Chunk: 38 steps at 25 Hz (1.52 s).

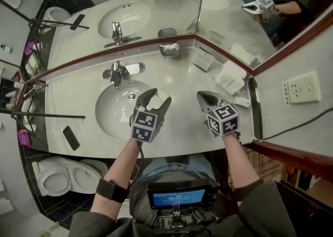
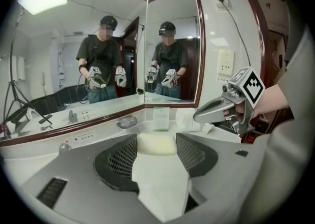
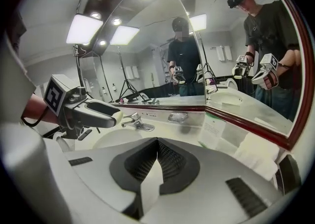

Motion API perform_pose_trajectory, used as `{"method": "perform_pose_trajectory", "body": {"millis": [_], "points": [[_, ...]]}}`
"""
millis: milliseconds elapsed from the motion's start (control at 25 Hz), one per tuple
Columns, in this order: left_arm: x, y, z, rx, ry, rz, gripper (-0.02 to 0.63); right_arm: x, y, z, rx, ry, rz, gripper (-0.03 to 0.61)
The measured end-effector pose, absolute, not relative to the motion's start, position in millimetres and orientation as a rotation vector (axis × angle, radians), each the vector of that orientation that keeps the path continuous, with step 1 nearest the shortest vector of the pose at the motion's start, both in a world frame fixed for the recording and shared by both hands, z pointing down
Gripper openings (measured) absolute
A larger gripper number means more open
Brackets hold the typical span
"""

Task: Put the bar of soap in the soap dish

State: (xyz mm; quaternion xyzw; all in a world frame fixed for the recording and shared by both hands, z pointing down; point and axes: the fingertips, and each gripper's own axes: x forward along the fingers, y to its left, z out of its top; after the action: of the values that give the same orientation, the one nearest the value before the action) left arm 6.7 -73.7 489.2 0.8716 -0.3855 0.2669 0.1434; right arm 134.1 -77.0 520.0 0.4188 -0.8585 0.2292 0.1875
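Closest to the person, the left gripper (image 1: 155,97), a grey two-jaw tool with a marker cube on its back, is held above the front part of the pale marble countertop (image 1: 78,90). Its jaws are set fairly wide and clamp a cream-coloured rectangular bar of soap (image 2: 156,144). The bar sits crosswise at the jaw tips, and the meshed black pads press on its two short ends. Just to its right, apart from it, is the right gripper (image 3: 157,144). Its jaws are closed together with nothing between them, and it points out over the counter. Below and beyond the left gripper lies the oval white sink basin (image 1: 112,108), sunk into the counter. The chrome faucet (image 1: 117,73) stands at its far edge. Farther back, against the ledge under the mirror, stands the small silver metal soap dish (image 1: 169,49). It is well apart from the held soap, beyond it and a little to the right, and nothing can be seen in it. To the right of the dish a white card with a green band (image 1: 203,59) leans in the corner, and a folded white towel (image 1: 230,77) lies beside it. Behind all this the corner mirror (image 1: 156,12) reflects the basin and the person holding both grippers.
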Motion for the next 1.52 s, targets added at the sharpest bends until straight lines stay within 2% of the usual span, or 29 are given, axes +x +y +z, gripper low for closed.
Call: {"method": "perform_pose_trajectory", "body": {"millis": [560, 1160, 1520], "points": [[-7, -120, 496, 2.498, -1.166, 0.721, 0.252, 84, -117, 525, 1.057, -2.445, 0.582, 0.018], [24, -265, 570, 2.518, -1.179, 0.741, 0.252, 66, -245, 578, 1.064, -2.38, 0.501, 0.018], [33, -313, 611, 2.525, -1.181, 0.807, 0.252, 72, -277, 623, 1.07, -2.354, 0.538, 0.018]]}}
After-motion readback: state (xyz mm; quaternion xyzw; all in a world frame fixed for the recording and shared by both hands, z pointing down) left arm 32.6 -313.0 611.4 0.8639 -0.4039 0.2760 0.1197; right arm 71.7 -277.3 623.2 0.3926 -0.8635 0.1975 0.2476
